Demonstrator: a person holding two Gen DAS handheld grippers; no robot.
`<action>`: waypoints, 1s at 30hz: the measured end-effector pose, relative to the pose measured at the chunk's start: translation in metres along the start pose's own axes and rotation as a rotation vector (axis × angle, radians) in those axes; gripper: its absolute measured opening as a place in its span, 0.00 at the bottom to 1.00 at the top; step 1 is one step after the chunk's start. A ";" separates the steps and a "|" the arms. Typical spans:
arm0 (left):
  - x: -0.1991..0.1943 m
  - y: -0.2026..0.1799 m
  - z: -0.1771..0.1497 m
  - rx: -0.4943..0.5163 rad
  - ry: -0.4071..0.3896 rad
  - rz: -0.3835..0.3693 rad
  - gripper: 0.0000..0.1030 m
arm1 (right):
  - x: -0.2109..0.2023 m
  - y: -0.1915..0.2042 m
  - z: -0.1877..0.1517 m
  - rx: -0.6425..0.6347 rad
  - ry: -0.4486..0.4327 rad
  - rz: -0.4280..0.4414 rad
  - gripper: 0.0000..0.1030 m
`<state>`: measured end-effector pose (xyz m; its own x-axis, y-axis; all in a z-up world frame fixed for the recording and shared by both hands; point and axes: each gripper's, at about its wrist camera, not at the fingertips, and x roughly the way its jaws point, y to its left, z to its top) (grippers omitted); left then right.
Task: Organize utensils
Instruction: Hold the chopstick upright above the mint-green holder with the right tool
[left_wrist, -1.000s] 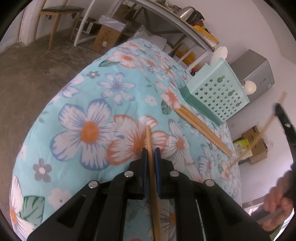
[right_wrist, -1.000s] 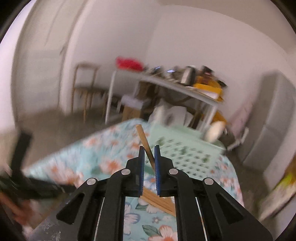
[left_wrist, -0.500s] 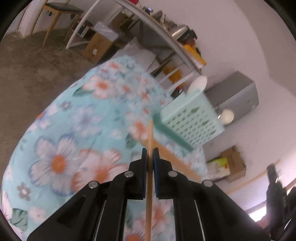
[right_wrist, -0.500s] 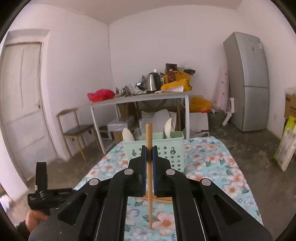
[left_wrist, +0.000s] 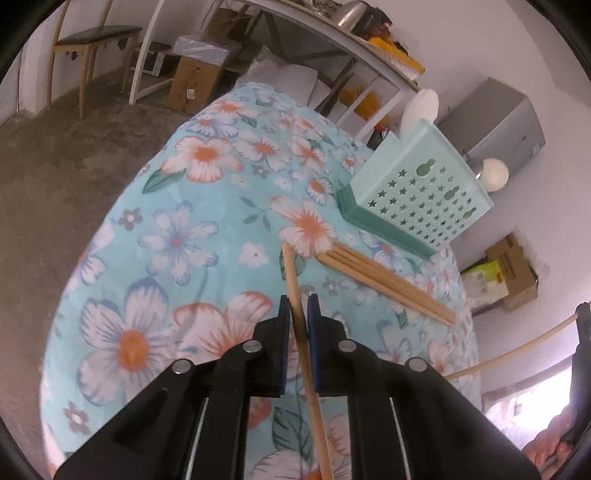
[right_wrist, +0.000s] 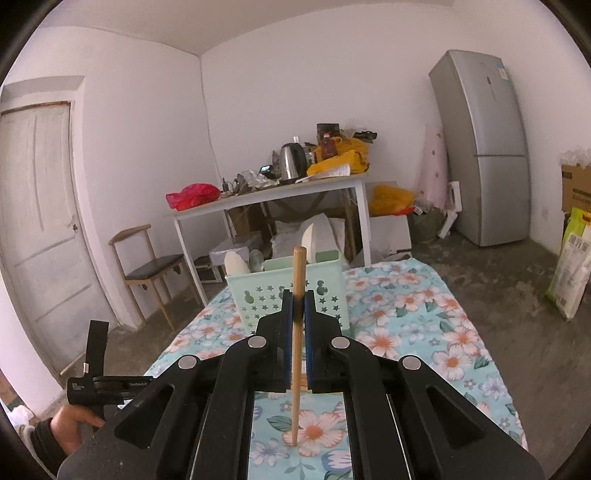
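Observation:
My left gripper (left_wrist: 296, 310) is shut on a wooden chopstick (left_wrist: 290, 273) that points forward above the floral tablecloth (left_wrist: 177, 240). My right gripper (right_wrist: 297, 306) is shut on another chopstick (right_wrist: 297, 269), held upright in front of the mint-green perforated utensil basket (right_wrist: 258, 291). The basket (left_wrist: 424, 192) holds white spoons (left_wrist: 421, 107). A bundle of chopsticks (left_wrist: 384, 280) lies on the cloth just before the basket. The right-hand chopstick (left_wrist: 517, 347) shows at the right edge of the left wrist view, and the left gripper (right_wrist: 96, 376) at the lower left of the right wrist view.
A white table (right_wrist: 273, 195) with a kettle and clutter stands behind the basket. A wooden chair (right_wrist: 155, 273) stands to the left, a grey fridge (right_wrist: 484, 147) at the back right, cardboard boxes (left_wrist: 513, 277) on the floor beside the bed-like table.
The left gripper with its chopstick has tilted back down toward the cloth and the bundle. The right gripper has steadied, holding its chopstick upright facing the basket.

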<state>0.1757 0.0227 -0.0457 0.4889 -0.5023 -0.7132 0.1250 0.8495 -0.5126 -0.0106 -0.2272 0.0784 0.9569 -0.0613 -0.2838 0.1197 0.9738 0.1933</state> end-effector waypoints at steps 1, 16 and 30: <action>0.001 0.001 0.002 0.000 0.018 0.003 0.09 | 0.000 0.000 0.000 0.003 -0.002 0.003 0.04; 0.010 0.012 0.014 -0.061 0.092 -0.005 0.08 | -0.003 0.000 -0.003 -0.013 -0.014 0.029 0.04; -0.024 -0.022 0.028 -0.046 -0.062 -0.076 0.06 | 0.004 0.002 0.000 -0.013 0.005 0.039 0.04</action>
<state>0.1856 0.0210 -0.0038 0.5318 -0.5529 -0.6415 0.1250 0.8004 -0.5863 -0.0068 -0.2258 0.0780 0.9596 -0.0221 -0.2806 0.0787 0.9782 0.1921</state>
